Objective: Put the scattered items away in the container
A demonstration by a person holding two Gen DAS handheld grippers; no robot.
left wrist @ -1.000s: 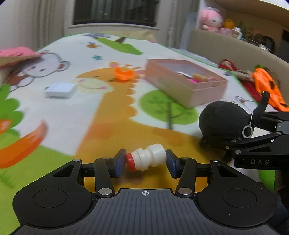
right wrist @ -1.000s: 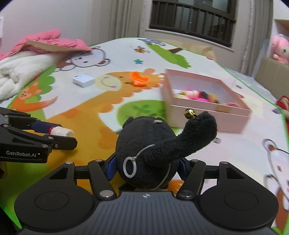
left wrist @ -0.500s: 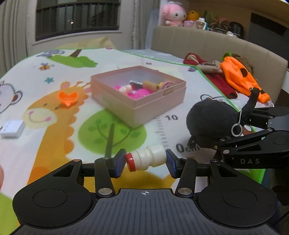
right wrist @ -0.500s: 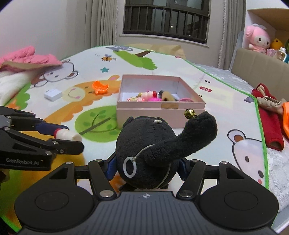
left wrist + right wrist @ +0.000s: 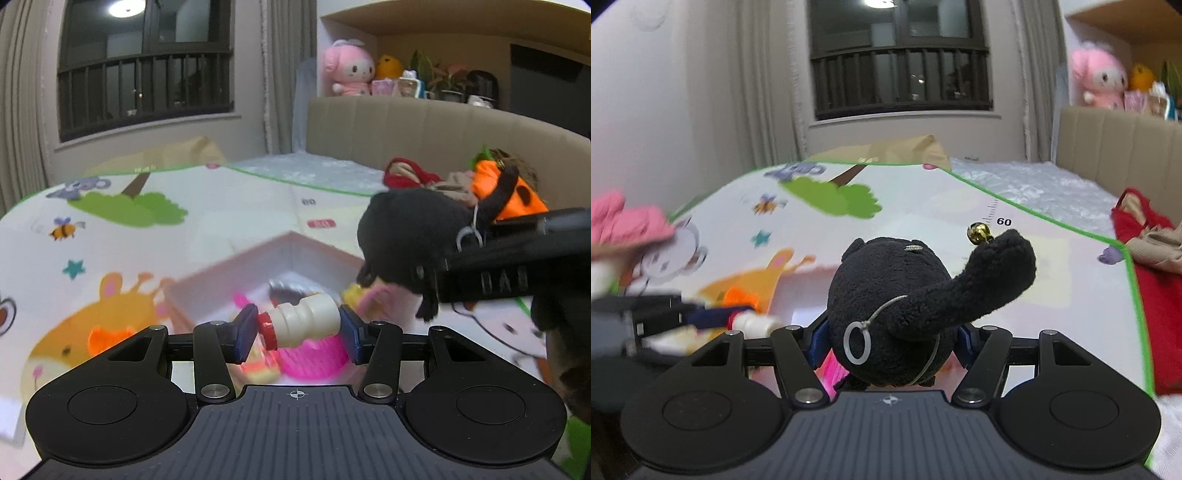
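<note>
My left gripper (image 5: 297, 328) is shut on a small white bottle with a red cap (image 5: 301, 325), held sideways right above the open pink box (image 5: 236, 266). The box holds several small toys, among them a pink one (image 5: 314, 360). My right gripper (image 5: 890, 341) is shut on a black plush toy (image 5: 886, 295) with a gold bell (image 5: 977, 233) and a metal ring. It hangs over the right side of the box and also shows in the left wrist view (image 5: 410, 236). The bottle shows at the left of the right wrist view (image 5: 753, 323).
An orange toy (image 5: 740, 297) lies on the cartoon play mat (image 5: 147, 221) left of the box. Red and orange clothes (image 5: 491, 184) lie at the right by the beige sofa back (image 5: 424, 133). Pink cloth (image 5: 624, 221) lies far left.
Both grippers have moved forward with their loads and now hang over the pink box, which was farther ahead on the mat before.
</note>
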